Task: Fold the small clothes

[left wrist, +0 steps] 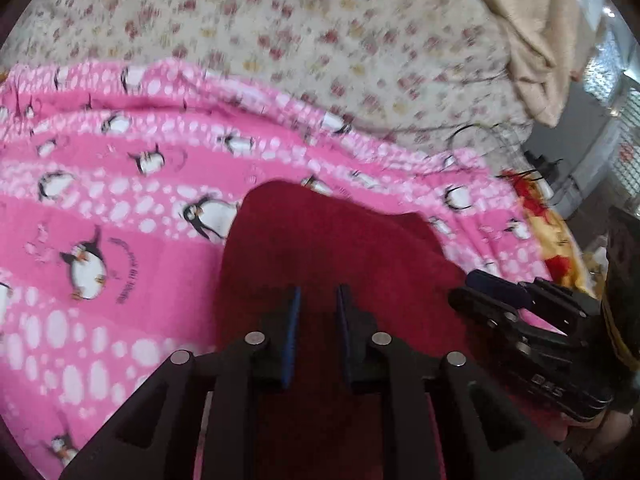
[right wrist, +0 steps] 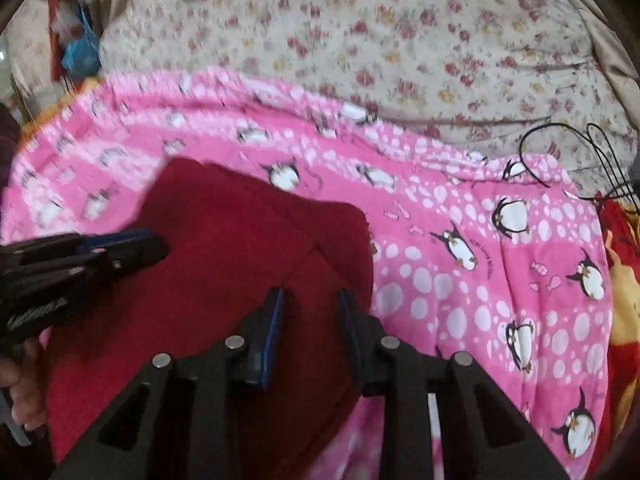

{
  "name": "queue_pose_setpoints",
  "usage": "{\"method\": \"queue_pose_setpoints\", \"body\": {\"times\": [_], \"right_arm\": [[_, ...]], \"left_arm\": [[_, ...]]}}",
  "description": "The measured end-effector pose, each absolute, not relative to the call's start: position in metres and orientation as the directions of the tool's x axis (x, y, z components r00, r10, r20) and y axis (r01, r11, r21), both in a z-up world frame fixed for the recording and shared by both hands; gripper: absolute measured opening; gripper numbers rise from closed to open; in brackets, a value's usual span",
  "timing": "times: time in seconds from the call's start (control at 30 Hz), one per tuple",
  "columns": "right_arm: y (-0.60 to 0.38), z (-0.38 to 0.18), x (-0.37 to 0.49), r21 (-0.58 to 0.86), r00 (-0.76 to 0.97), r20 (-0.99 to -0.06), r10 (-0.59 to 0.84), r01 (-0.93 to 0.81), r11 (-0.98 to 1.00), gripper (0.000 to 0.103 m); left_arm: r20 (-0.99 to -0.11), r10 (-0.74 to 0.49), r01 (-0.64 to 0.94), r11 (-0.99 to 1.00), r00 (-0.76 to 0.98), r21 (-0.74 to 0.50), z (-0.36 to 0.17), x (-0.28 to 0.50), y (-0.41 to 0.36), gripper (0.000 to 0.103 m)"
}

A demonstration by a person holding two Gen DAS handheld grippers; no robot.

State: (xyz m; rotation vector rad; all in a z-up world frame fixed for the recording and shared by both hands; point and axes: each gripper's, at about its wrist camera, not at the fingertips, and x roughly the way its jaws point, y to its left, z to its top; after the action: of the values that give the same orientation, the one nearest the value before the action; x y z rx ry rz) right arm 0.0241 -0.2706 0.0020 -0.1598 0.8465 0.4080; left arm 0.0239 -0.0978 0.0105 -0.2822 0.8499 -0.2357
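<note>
Both grippers are over the bed, pointing down at a dark red garment [right wrist: 240, 240]. It lies bunched and partly doubled over on a pink penguin blanket [right wrist: 460, 208], w/ a floral sheet [left wrist: 320, 40] beyond. Both views are motion-blurred, so detail is limited. L gripper [left wrist: 319, 292]: from the R cam its fingers look pressed together, tip resting on the garment's left part. Its own cam shows red cloth filling the view round the pads, but I can't tell if any fabric is actually pinched. R gripper [right wrist: 312, 294]: jaws partway apart w/ a modest gap, sitting over the garment's right edge near a fold line. I see red cloth through the gap, but the pads don't look to be pressing on it. From the L cam it's just beside the garment's right edge. A hand [right wrist: 20, 392] shows at the left edge, behind the L gripper. A black cable [right wrist: 536, 160] loops on the sheet at far right, near a yellow-red fabric [right wrist: 624, 280].
</note>
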Motion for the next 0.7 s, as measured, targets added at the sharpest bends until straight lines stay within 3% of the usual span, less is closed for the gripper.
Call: {"method": "queue_pose_setpoints", "body": {"times": [0.1,0.2,0.27,0.53,0.57,0.63,0.67,0.7], "right_arm": [[-0.264,0.024,-0.023,-0.019,0.605,-0.704,0.373,-0.541,0.841,0.029],[-0.257,0.008,-0.055,-0.062,0.513,-0.766,0.388,-0.660,0.748,0.030],[-0.258,-0.011,-0.056,-0.076,0.484,-0.804,0.345,-0.659,0.748,0.030],[-0.269,-0.006,-0.052,0.024,0.470,-0.780,0.415,-0.639,0.769,0.033],[-0.279,0.001,-0.047,0.092,0.462,-0.755,0.466,-0.628,0.773,0.036],[-0.302,0.010,-0.040,0.198,0.486,-0.700,0.523,-0.571,0.796,0.065],[-0.315,0.014,-0.038,0.229,0.533,-0.669,0.519,-0.516,0.825,0.089],[-0.326,0.014,-0.037,0.247,0.574,-0.645,0.504,-0.468,0.849,0.094]], "left_arm": [[-0.658,-0.366,0.192,0.927,0.658,-0.323,0.029,-0.003,-0.102,0.000],[-0.686,-0.398,0.258,0.917,0.609,-0.303,0.016,-0.016,-0.114,0.000],[-0.710,-0.390,0.276,0.920,0.587,-0.278,-0.007,-0.016,-0.123,0.000],[-0.707,-0.403,0.285,0.914,0.581,-0.287,-0.001,-0.014,-0.118,0.000],[-0.708,-0.414,0.277,0.910,0.572,-0.308,0.006,-0.014,-0.113,0.000],[-0.702,-0.424,0.263,0.906,0.572,-0.333,0.015,-0.015,-0.102,0.010],[-0.697,-0.422,0.253,0.906,0.579,-0.339,0.020,-0.015,-0.093,0.024],[-0.694,-0.424,0.251,0.905,0.582,-0.342,0.022,-0.015,-0.089,0.036]]}}
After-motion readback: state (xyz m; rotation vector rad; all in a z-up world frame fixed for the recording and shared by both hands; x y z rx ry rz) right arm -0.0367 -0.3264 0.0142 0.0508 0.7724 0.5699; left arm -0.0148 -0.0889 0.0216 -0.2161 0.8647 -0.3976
